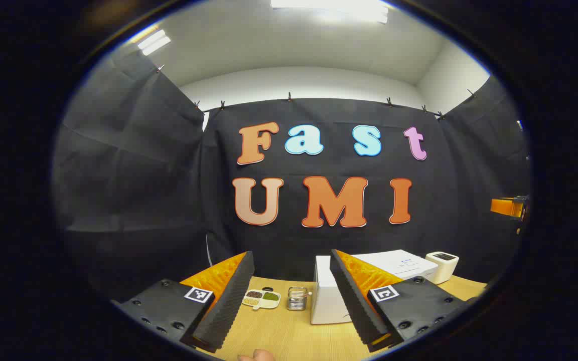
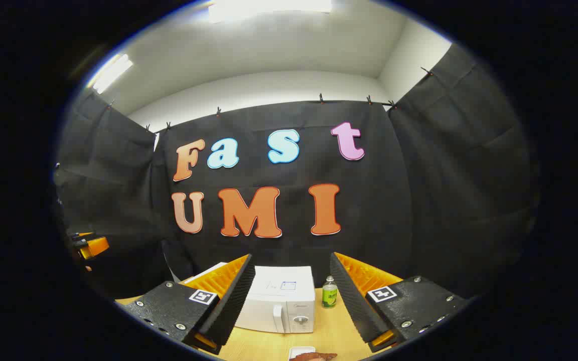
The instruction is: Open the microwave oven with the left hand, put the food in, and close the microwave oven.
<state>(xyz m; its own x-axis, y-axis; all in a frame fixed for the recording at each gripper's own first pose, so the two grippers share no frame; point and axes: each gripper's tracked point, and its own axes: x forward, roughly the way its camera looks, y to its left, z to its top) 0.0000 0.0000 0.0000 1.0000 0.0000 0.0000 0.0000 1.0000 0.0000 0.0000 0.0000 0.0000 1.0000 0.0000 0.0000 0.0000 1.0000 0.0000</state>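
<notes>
The microwave (image 2: pixel 278 300) sits on the wooden surface (image 1: pixel 289 333) with its door shut, so nothing of the task is done yet. In the right gripper view it stands dead ahead at 12 o'clock, seen between the fingers, its front with handle and dial facing that camera. In the left gripper view the same microwave (image 1: pixel 325 296) lies ahead and slightly right, at about 1 o'clock, partly hidden behind the right-hand finger, showing a plain side and top.

The left gripper (image 1: pixel 289 301) has its jaws wide apart and empty, held above the surface and well short of the oven. The right gripper (image 2: pixel 289 301) also has its jaws apart and holds nothing. The food (image 2: pixel 313 356) lies on a small white dish at 6 o'clock in the right gripper view, just below that gripper's fingers and in front of the microwave.

The move ahead turns on the handle: it runs upright along the door beside the dial panel. The left gripper looks to be off to the oven's side, so it would likely have to swing round to the front to reach that handle, jaws closing across it.

A sectioned dish (image 1: pixel 261 299) and a metal cup (image 1: pixel 297 298) stand at 12 o'clock from the left gripper; a green bottle (image 2: pixel 329 292) stands just right of the oven.
</notes>
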